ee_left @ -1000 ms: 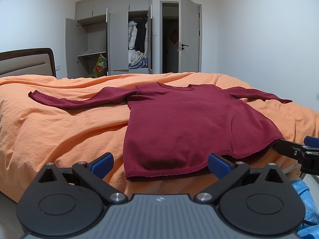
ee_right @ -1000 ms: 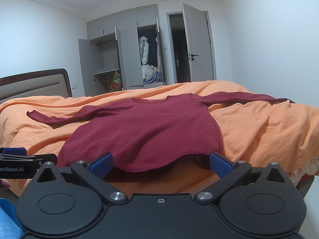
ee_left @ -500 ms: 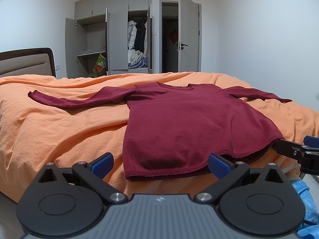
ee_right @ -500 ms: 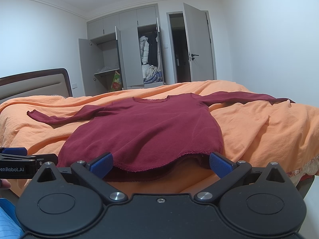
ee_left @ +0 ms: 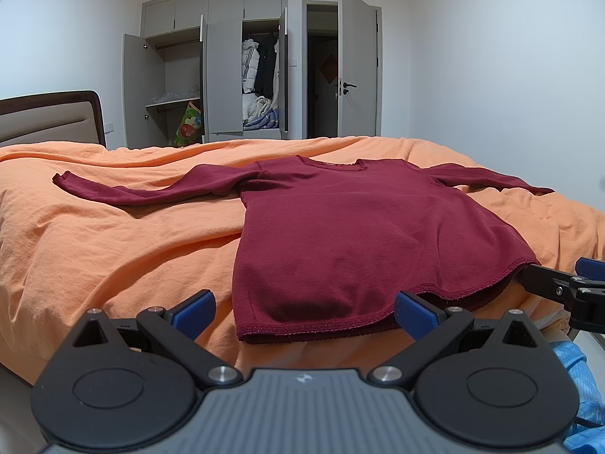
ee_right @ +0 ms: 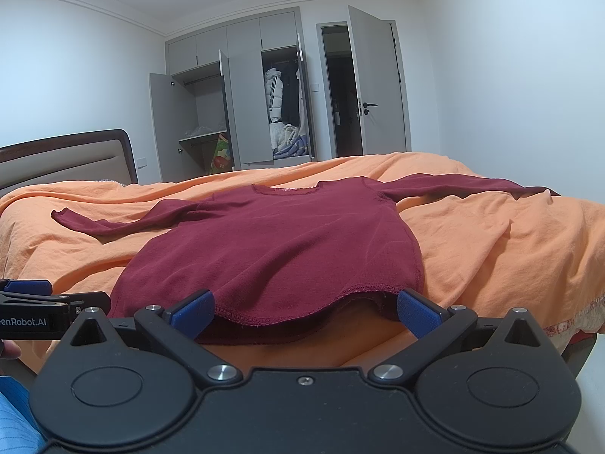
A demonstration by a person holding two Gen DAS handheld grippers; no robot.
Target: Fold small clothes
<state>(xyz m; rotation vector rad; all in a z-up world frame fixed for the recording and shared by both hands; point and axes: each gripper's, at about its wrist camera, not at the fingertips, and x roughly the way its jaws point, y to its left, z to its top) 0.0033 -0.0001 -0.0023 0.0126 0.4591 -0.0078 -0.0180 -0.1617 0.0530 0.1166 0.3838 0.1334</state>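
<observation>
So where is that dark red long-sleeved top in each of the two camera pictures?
Left wrist view: the dark red top lies flat on the orange bedspread, centre to right.
Right wrist view: the top lies centre, slightly left.
Shared landmark: the open wardrobe behind the bed.

Orange bedspread (ee_left: 113, 249), open wardrobe (ee_left: 223, 75)

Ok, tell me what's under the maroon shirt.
The maroon shirt lies flat on the orange bedcover, which shows all around it. Its near hem droops past the bed's edge. Anything beneath the fabric is hidden.
</observation>
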